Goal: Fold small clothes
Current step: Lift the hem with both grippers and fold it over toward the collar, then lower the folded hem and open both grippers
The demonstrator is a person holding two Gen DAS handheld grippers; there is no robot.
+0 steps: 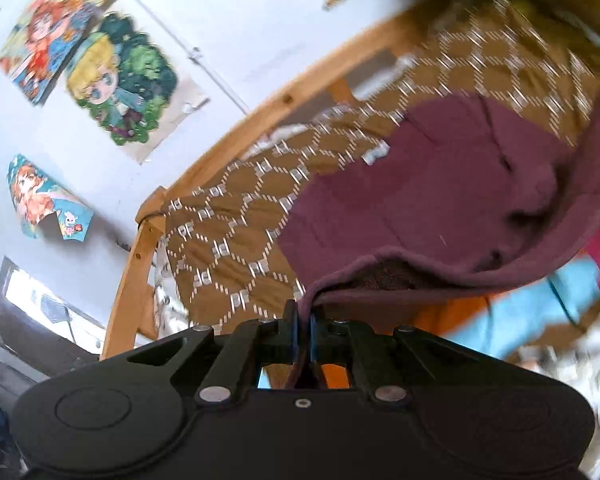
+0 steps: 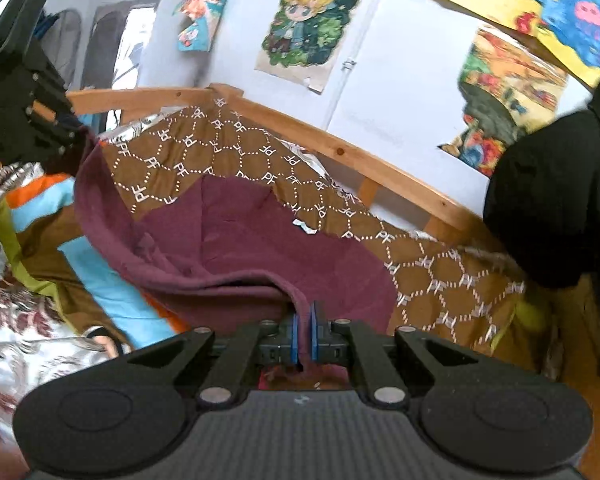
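Note:
A maroon garment (image 1: 440,196) lies on a brown patterned blanket (image 1: 236,240) on the bed. My left gripper (image 1: 305,312) is shut on one corner of its hem and holds that edge lifted. My right gripper (image 2: 305,320) is shut on the other corner of the maroon garment (image 2: 260,240). The hem hangs slack between the two grippers. The left gripper (image 2: 74,136) also shows at the far left of the right wrist view, with the cloth in its tip.
A wooden bed rail (image 2: 340,152) runs behind the blanket (image 2: 440,272), below a white wall with cartoon posters (image 2: 300,32). Colourful bedding (image 2: 100,280) and a floral sheet (image 2: 28,320) lie on the near side. A dark bulky object (image 2: 560,200) sits at right.

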